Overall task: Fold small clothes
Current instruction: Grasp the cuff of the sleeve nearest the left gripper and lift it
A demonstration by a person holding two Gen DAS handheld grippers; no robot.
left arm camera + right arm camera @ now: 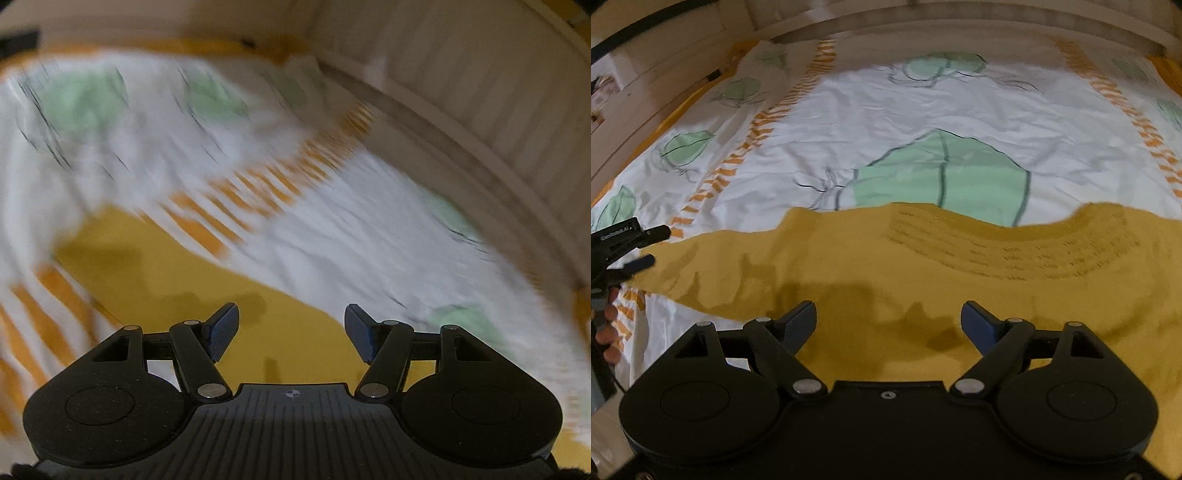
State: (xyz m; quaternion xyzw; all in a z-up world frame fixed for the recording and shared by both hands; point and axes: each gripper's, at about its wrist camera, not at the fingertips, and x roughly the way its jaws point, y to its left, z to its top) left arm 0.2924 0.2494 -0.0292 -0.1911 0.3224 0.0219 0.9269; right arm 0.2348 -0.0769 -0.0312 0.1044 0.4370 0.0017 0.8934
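Mustard garment (923, 280) flat on bed, white leaf-print sheet (923, 110) with orange stripes.
Right gripper (888, 325) and left gripper (291, 332) over the garment, fingers apart, holding nothing; pale slatted wall (480, 92) behind.

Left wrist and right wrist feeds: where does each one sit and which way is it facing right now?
Left wrist: rides on the left tongs, angled down at the mustard garment on the leaf-print bedsheet, heavily blurred; its own open fingers show.
Right wrist: rides on the right tongs, angled down across the mustard garment toward the bedsheet and headboard; its open fingers show, plus the left tongs and a hand at the left edge.
Shared: garment, bedsheet, left tongs.
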